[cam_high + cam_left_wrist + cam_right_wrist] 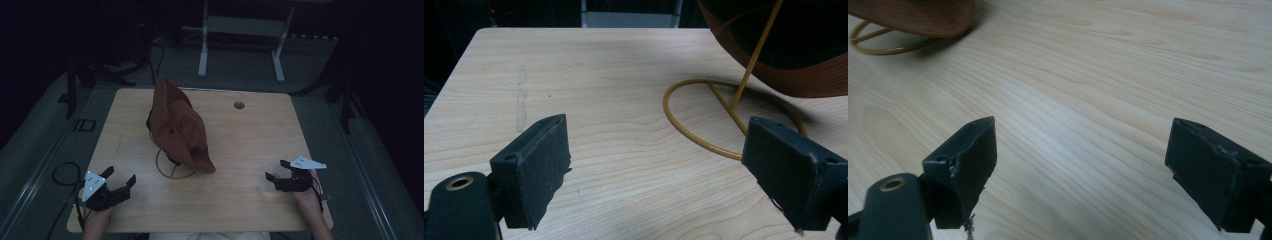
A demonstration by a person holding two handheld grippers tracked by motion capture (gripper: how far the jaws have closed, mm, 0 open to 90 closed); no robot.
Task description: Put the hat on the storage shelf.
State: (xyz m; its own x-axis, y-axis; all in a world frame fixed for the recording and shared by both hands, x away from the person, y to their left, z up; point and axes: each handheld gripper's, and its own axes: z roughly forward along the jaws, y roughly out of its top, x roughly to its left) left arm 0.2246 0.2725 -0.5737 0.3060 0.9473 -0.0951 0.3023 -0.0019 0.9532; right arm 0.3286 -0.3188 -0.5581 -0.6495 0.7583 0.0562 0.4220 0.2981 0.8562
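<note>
A brown brimmed hat sits tilted on a yellow wire stand near the middle of the wooden table. My left gripper rests open at the table's near left corner, its jaws pointing toward the stand. In the left gripper view the stand's ring base and the hat's brim lie just ahead, between the wide-apart jaws. My right gripper is open at the near right, with bare wood between its jaws. The hat's edge and the ring show far off in the right gripper view.
A round cable hole sits near the table's far edge. Beyond the table stands a white metal frame on a dark floor. A black cable loop lies on the floor at the left.
</note>
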